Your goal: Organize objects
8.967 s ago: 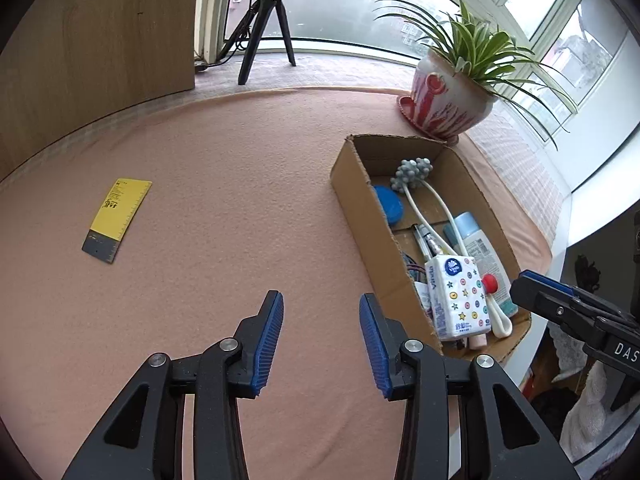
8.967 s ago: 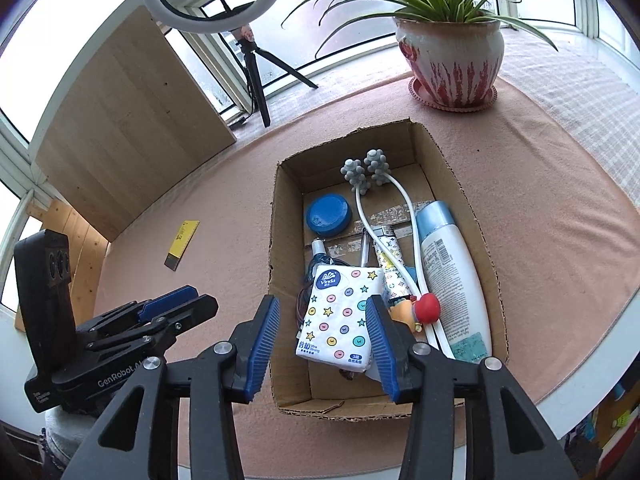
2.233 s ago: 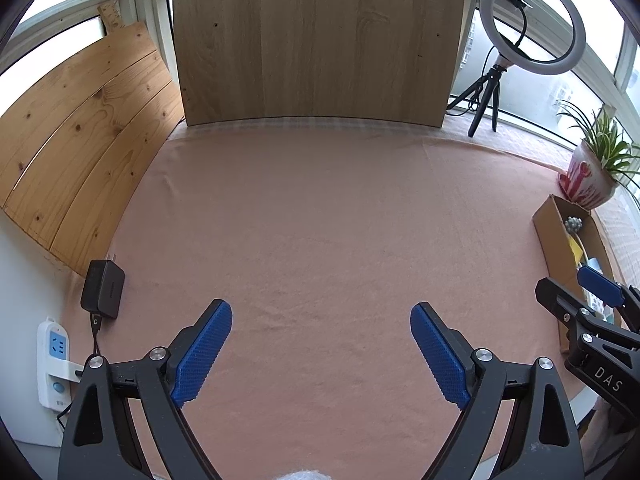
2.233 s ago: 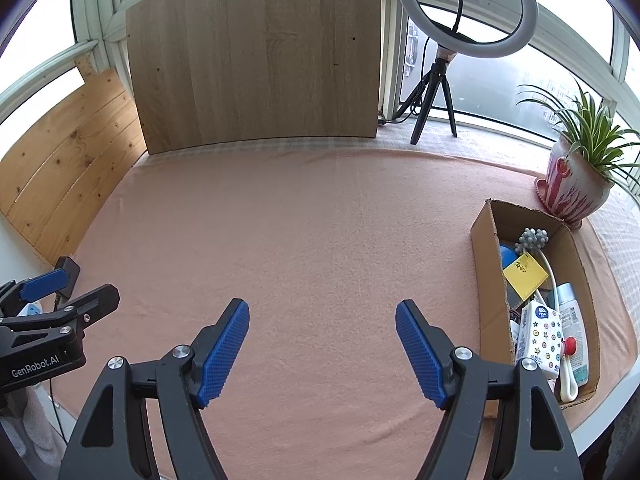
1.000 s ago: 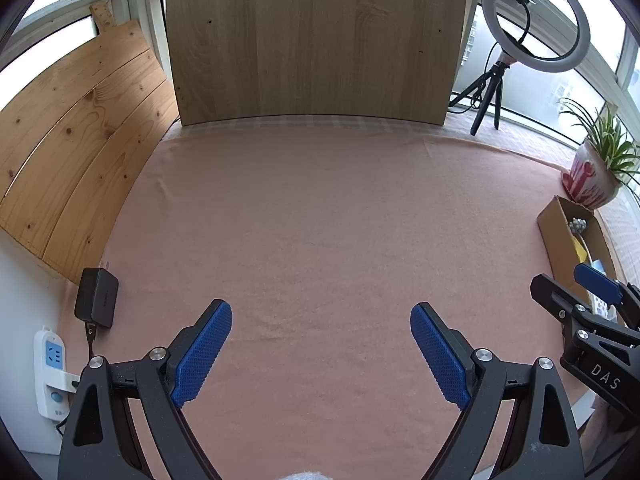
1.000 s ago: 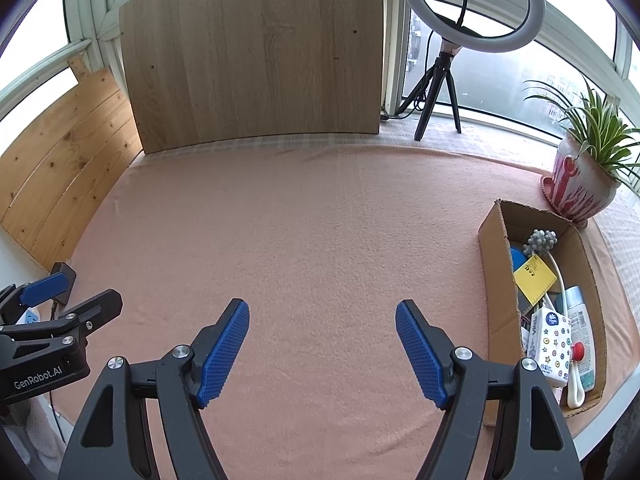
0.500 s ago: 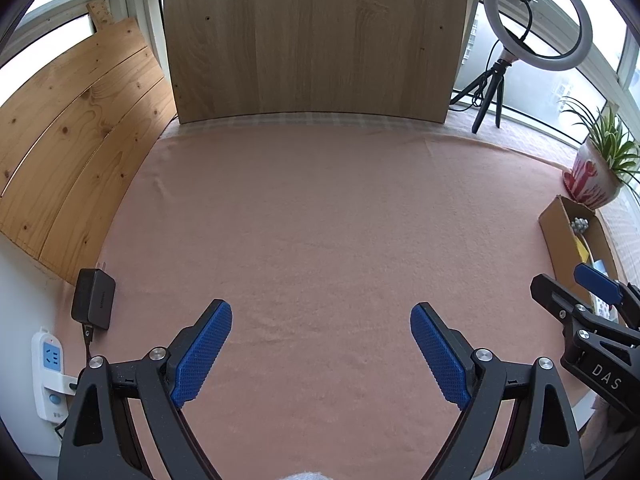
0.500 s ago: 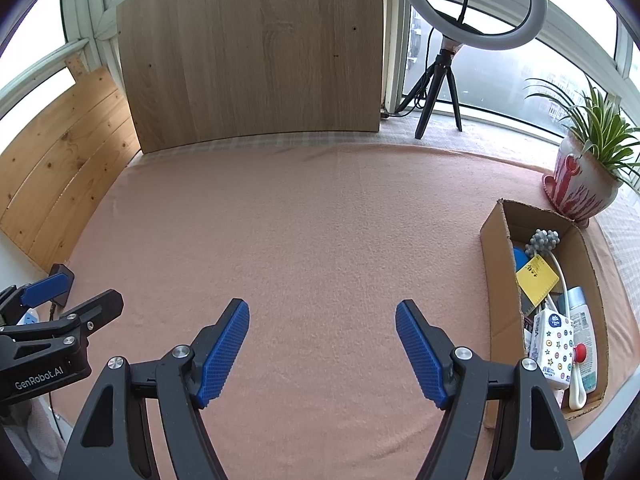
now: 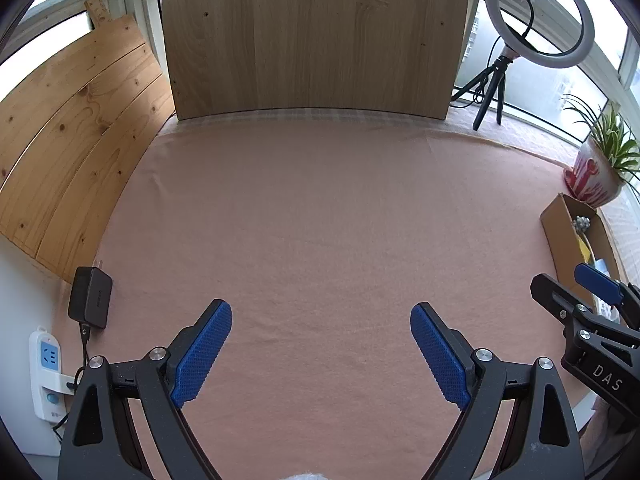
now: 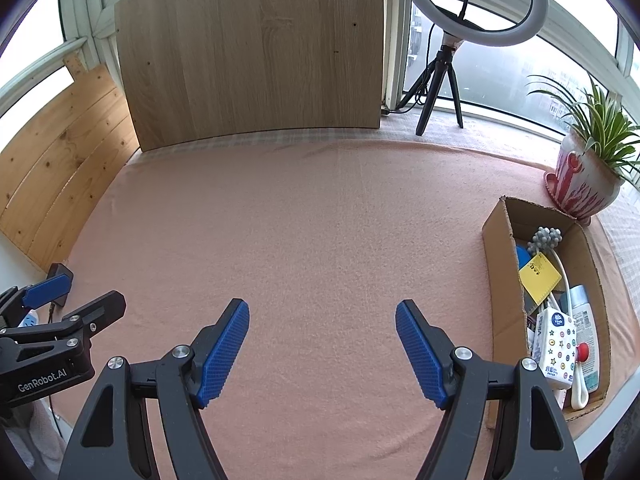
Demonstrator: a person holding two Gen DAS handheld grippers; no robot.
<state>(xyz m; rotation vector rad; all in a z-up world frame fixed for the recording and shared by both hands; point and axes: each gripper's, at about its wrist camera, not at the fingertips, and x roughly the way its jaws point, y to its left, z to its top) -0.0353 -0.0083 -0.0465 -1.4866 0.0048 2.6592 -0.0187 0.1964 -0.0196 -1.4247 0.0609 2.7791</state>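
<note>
- cardboard box sits at the right edge of my pink cloth, just in front of the potted plant, open at the top and full.
- inside the box, a yellow card lies tilted near the far end, over a blue round lid that shows only at its edge.
- beside the card, toward the box's far wall, is a grey knobbly head on a white curved handle.
- at the box's near end a white tissue pack with coloured dots leans beside a white bottle; a small red ball rests between them.
- my right gripper hangs over the bare cloth to the left of the box, well apart from it, jaws spread wide and holding nothing.
- my left gripper hangs further left of the box, also spread wide and empty; from its view the box shows at the far right, partly behind my other tool.
- well left of the box, off the cloth's edge, a black adapter lies by a white power strip.
- beyond the box, past the cloth's far edge, a ring light stands on a small tripod, with a wooden board upright to its left.
</note>
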